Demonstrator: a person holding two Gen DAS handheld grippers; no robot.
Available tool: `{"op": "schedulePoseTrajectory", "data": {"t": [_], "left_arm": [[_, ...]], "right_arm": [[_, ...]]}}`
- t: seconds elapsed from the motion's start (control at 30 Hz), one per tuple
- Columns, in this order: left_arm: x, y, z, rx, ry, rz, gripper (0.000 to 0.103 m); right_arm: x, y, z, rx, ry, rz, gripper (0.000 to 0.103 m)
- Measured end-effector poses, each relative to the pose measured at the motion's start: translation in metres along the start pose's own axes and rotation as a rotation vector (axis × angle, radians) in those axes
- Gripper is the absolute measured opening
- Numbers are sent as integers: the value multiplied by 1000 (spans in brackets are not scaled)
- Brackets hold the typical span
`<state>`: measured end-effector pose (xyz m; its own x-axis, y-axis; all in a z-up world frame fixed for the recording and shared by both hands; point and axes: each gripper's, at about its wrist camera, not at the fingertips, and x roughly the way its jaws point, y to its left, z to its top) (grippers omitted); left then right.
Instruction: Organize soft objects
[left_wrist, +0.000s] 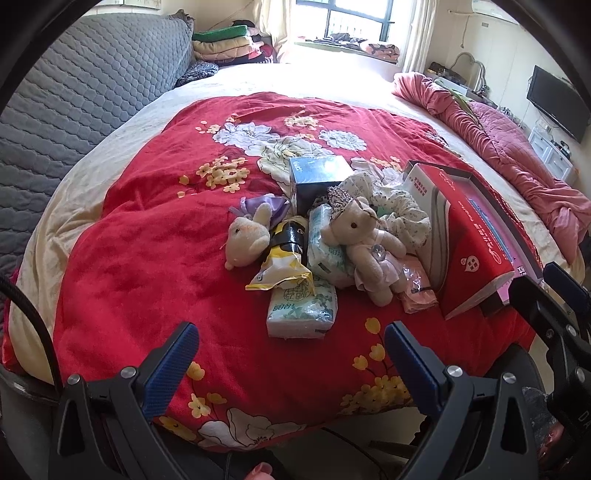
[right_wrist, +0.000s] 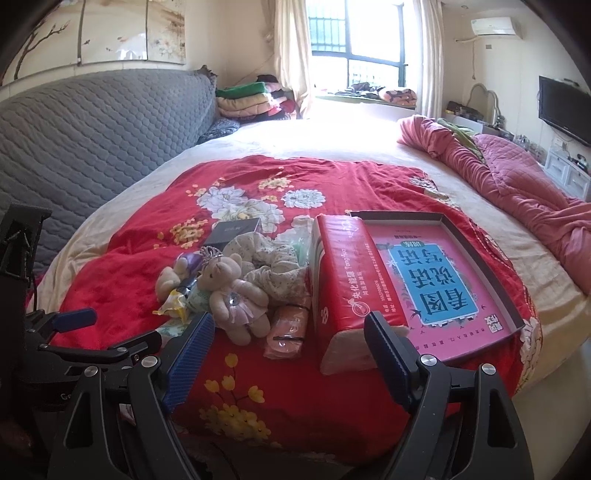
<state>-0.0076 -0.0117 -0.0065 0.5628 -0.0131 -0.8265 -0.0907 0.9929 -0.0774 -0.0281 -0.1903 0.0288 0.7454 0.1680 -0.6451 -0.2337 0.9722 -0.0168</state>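
At lower frame, left gripper (left_wrist: 291, 363) and right gripper (right_wrist: 288, 343) fingers are spread wide, holding nothing. Centre frame: teddy bear (left_wrist: 365, 243), tissue packs (left_wrist: 303, 310) piled on red blanket (left_wrist: 147, 258). Right: shallow box (right_wrist: 443, 218) containing pink book (right_wrist: 439, 280), red tissue pack (right_wrist: 347, 280) leaning on its edge.

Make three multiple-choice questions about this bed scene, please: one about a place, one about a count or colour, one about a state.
1. Where does the crowned teddy bear lie?
A. inside the pink-lined box
B. on the pile of soft things on the red blanket
C. on the grey headboard

2. How many plush toys show?
A. two
B. four
C. none

3. How is the left claw?
A. shut on a tissue pack
B. shut, empty
C. open, empty

Answers: 1 B, the bear rests on packs beside the red tissue box. 2 A, the bear and a plush rabbit. 3 C, its fingers stand apart with only blanket between them.
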Motion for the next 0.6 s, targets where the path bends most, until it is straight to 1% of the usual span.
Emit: {"op": "schedulePoseTrajectory", "data": {"t": [0.6], "left_arm": [[-3, 0, 0, 4, -5, 6, 101]], "right_arm": [[-1, 1, 0, -4, -1, -9, 84]]}}
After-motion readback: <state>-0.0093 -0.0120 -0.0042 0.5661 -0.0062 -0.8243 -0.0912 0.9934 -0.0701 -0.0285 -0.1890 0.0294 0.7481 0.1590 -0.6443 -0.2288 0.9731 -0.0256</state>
